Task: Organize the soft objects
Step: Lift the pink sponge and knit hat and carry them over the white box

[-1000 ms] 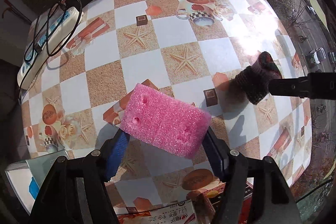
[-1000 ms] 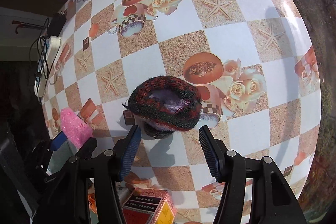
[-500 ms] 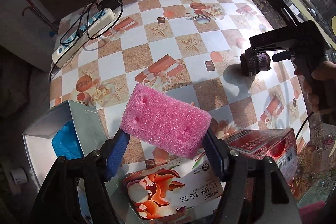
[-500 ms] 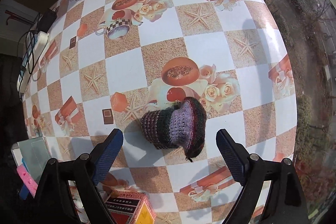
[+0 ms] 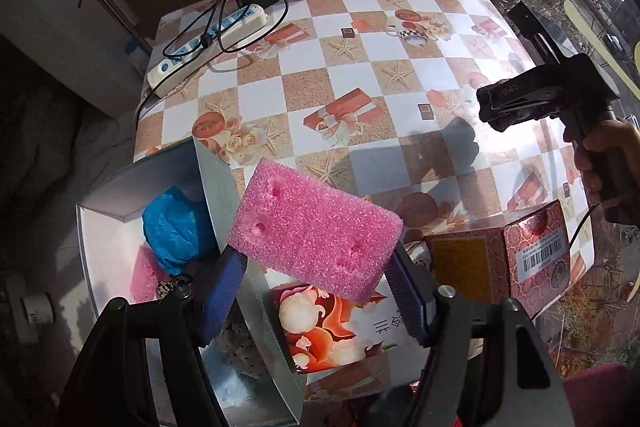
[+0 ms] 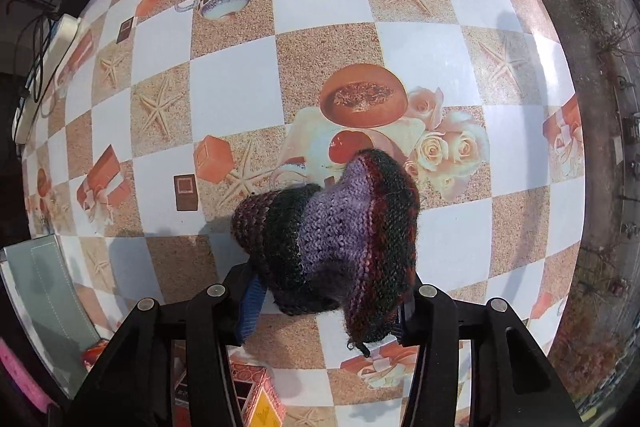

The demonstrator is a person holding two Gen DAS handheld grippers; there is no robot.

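A pink sponge point(image 5: 316, 231) is clamped between the blue pads of my left gripper point(image 5: 312, 267), held in the air over the near edge of an open grey box point(image 5: 120, 195). Inside the box lie a blue soft bundle point(image 5: 176, 227) and a pink piece. My right gripper point(image 6: 326, 307) points down at the tablecloth, and its jaws are closing on a dark knitted hat point(image 6: 340, 227) with purple, green and red stripes, which bunches up between the pads. In the left wrist view the right gripper point(image 5: 516, 107) is at the right, gripped by a hand point(image 5: 608, 155).
A white power strip point(image 5: 208, 43) with black cables lies at the table's far left. A red carton point(image 5: 532, 255) and a floral carton point(image 5: 332, 323) stand by the near edge, beside the box. A red-yellow carton point(image 6: 256, 399) sits under the right gripper.
The left gripper rose and drew back with the sponge, bringing the grey box and cartons into view. The right gripper's jaws spread wide, then closed in on the knitted hat, which folded.
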